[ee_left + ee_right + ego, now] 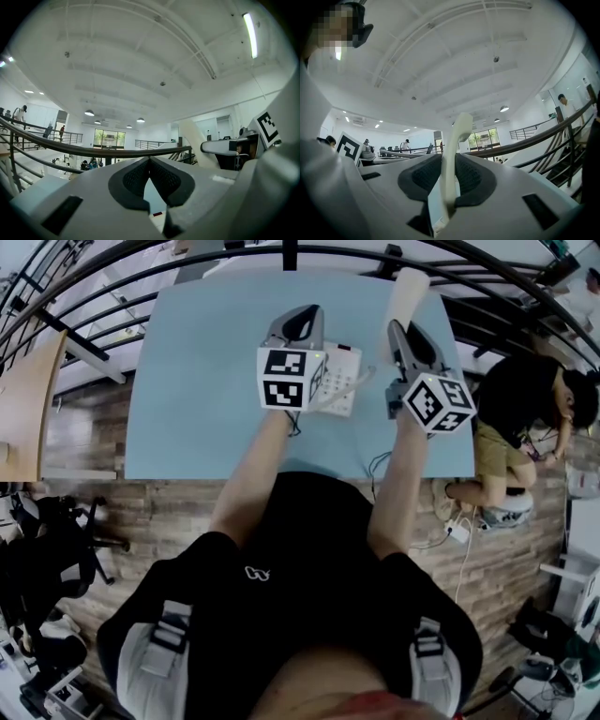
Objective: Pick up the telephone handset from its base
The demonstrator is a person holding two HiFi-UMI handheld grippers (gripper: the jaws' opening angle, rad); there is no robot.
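My right gripper (397, 332) is shut on the cream telephone handset (409, 289), which stands up out of its jaws well above the table. In the right gripper view the handset (453, 159) runs upright between the two dark pads (471, 177). The white telephone base (341, 379) lies on the light blue table (206, 381), between my two grippers, and a cord leads from it toward the right gripper. My left gripper (306, 315) hovers over the base's left side; in the left gripper view (150, 160) its jaws meet at the tips with nothing between them.
A black railing (112, 277) curves round the far side of the table. A person (525, 418) crouches on the wooden floor right of the table. A wooden desk (28, 399) and a black office chair (56, 540) stand at the left.
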